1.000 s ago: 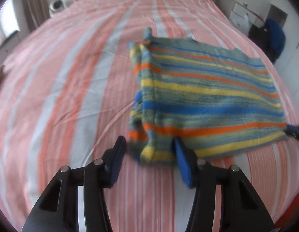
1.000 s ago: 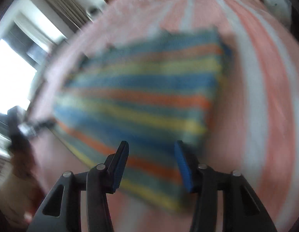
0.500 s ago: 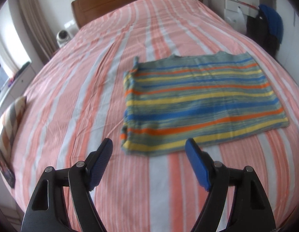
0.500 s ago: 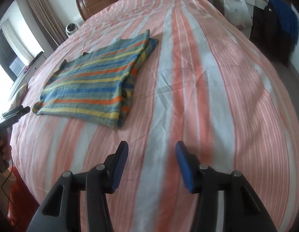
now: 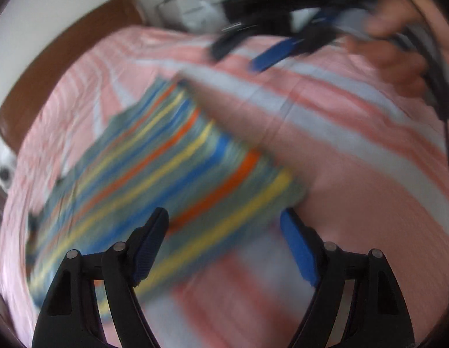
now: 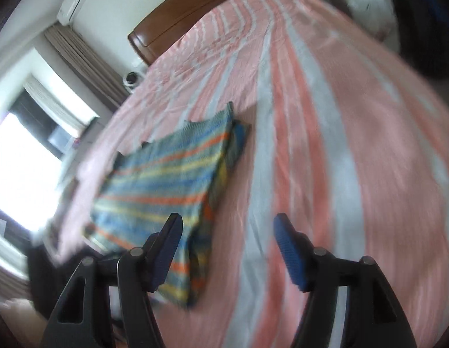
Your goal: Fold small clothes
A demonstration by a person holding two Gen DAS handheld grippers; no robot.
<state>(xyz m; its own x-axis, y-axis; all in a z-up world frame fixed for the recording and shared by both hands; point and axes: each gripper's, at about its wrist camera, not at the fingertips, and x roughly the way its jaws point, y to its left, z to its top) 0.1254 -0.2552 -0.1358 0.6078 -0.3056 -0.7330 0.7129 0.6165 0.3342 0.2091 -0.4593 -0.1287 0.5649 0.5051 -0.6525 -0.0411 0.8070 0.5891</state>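
A small knitted garment (image 5: pixel 154 174) with blue, yellow, orange and green stripes lies folded flat on the bed. In the blurred left wrist view it runs diagonally. My left gripper (image 5: pixel 223 213) hovers open over its near right corner and grips nothing. My right gripper (image 5: pixel 241 55), held by a hand (image 5: pixel 398 58), hangs above the bed beyond the garment. In the right wrist view the garment (image 6: pixel 166 179) lies to the left. The right gripper (image 6: pixel 226 219) is over bare sheet beside it, its jaws opening with nothing between them.
The bed has a pink, orange and white striped sheet (image 6: pixel 326 145) and a brown wooden headboard (image 6: pixel 195 11) at the far end. A bright window with curtains (image 6: pixel 15 156) is on the left. Dark clothes and white furniture (image 6: pixel 413 23) stand at the far right.
The left view has swung and rolled, so the garment now lies diagonally and the right gripper has come into view. The right gripper has moved back beside the garment, and both jaws have widened.
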